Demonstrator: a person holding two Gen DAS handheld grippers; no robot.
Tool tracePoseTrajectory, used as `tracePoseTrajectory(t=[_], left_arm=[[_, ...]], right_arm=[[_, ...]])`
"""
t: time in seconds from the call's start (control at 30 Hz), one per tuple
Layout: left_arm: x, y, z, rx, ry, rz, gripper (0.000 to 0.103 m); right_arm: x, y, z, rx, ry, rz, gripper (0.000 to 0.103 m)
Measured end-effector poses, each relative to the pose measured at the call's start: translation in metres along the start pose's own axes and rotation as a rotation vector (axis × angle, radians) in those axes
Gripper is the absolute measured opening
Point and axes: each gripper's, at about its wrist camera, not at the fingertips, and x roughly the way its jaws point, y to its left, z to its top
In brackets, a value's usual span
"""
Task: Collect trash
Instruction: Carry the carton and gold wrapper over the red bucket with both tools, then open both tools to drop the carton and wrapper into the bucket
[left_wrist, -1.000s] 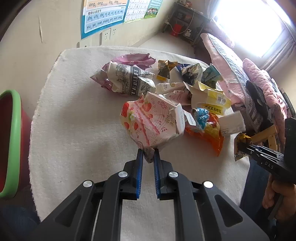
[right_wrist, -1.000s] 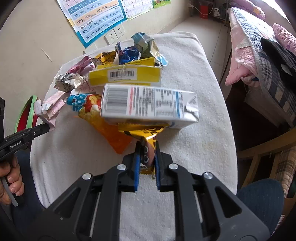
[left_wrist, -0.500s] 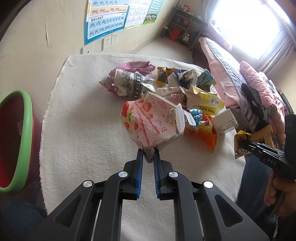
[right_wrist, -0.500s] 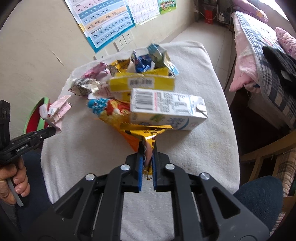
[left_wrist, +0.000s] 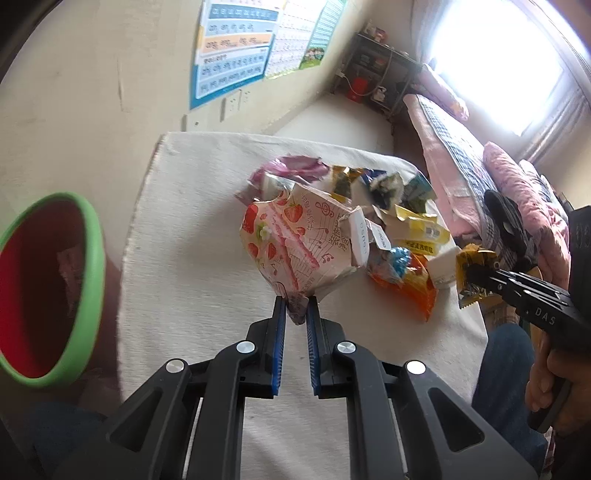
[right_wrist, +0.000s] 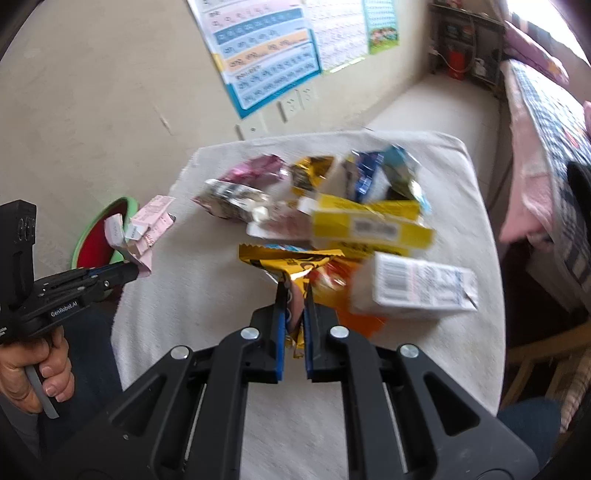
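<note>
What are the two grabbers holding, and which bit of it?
Left gripper pinches the strawberry-print carton by its crumpled bottom end; right gripper pinches the yellow snack wrapper by its narrow lower end.

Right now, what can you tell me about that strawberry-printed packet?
The strawberry-printed packet is a crumpled pink-and-white carton, papery-looking, with red strawberries and music notes printed on it. Its torn top flaps splay open. The left gripper pinches its bottom corner between blue-padded jaws, holding it up above the white-covered table.
</note>
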Motion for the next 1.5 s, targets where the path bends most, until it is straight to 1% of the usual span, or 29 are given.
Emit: tracePoseTrajectory(t=[0.13, 0.33, 0.47, 0.57, 0.7, 0.9, 1.13, 1.3, 1.5], left_arm=[[-0.01, 0.015, 0.004, -0.02, -0.019, 0.016, 0.009], [-0.031, 0.048, 0.01, -0.072, -0.06, 0.059, 0.009], [-0.046, 0.07, 0.011, -0.107, -0.085, 0.086, 0.009], [-0.058, 0.09, 0.009, -0.139, -0.1, 0.107, 0.009], [-0.072, 0.115, 0.004, -0.176, -0.114, 0.14, 0.009], [-0.091, 0.153, -0.005, -0.226, -0.129, 0.182, 0.009], [-0.105, 0.193, -0.018, -0.287, -0.141, 0.213, 0.009], [-0.111, 0.219, -0.026, -0.325, -0.143, 0.22, 0.009], [-0.113, 0.237, -0.029, -0.342, -0.148, 0.222, 0.009]], right_arm=[[0.006, 0.023, 0.017, -0.037, -0.01, 0.034, 0.008], [0.012, 0.061, 0.041, -0.105, -0.027, 0.076, 0.008], [0.021, 0.092, 0.059, -0.142, -0.031, 0.129, 0.008], [0.03, 0.123, 0.071, -0.184, -0.031, 0.164, 0.008], [0.042, 0.16, 0.081, -0.229, -0.027, 0.206, 0.008], [0.062, 0.221, 0.085, -0.291, -0.002, 0.276, 0.008], [0.087, 0.282, 0.089, -0.362, 0.031, 0.328, 0.008], [0.104, 0.306, 0.085, -0.384, 0.059, 0.338, 0.008], [0.122, 0.327, 0.079, -0.409, 0.083, 0.332, 0.008]])
